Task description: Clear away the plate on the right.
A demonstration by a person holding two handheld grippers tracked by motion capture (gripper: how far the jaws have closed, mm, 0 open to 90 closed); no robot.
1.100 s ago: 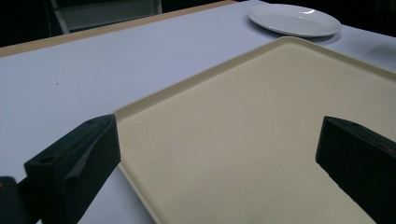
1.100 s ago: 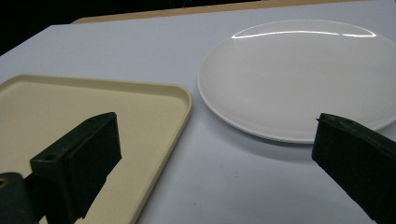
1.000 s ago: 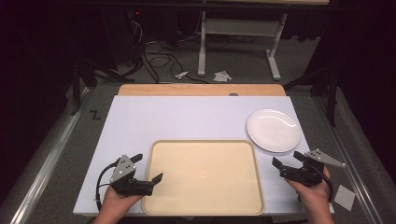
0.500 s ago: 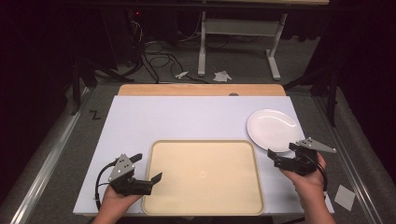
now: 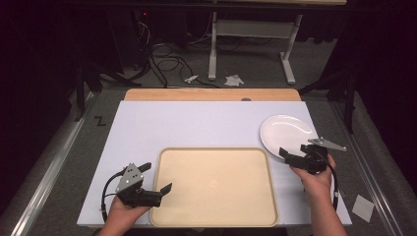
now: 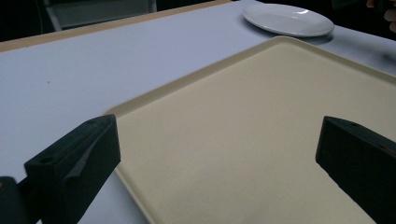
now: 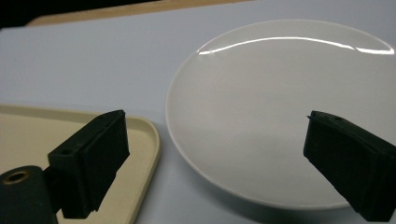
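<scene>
Right gripper point(image 5: 295, 160): jaws wide apart, nothing between them, aimed at the near rim of the white plate point(image 5: 286, 133); in the right gripper view the plate point(image 7: 285, 107) sits framed between the two black jaws, not yet touched. Left gripper point(image 5: 156, 184): jaws likewise spread and empty, held at the near left corner of the beige tray point(image 5: 215, 186), one jaw over the tray's rim, the other outside it. Landmark: the tray, centred at the near side of the white table surface point(image 5: 196, 123). The plate lies flat just beyond the tray's far right corner, very near its rim but apart from it; the left gripper view shows a thin strip of table between plate point(image 6: 288, 19) and tray point(image 6: 261, 140). Handling, judged: glazed ceramic or similar, stiff, moderately heavy for a two-jaw pinch, glossy and so likely slippery, breakable if dropped. The only usable hold is the rim: one jaw must slide under the raised edge, the other press on top. Near rim is closest. A shallow bite risks the plate tilting or slipping out.
</scene>
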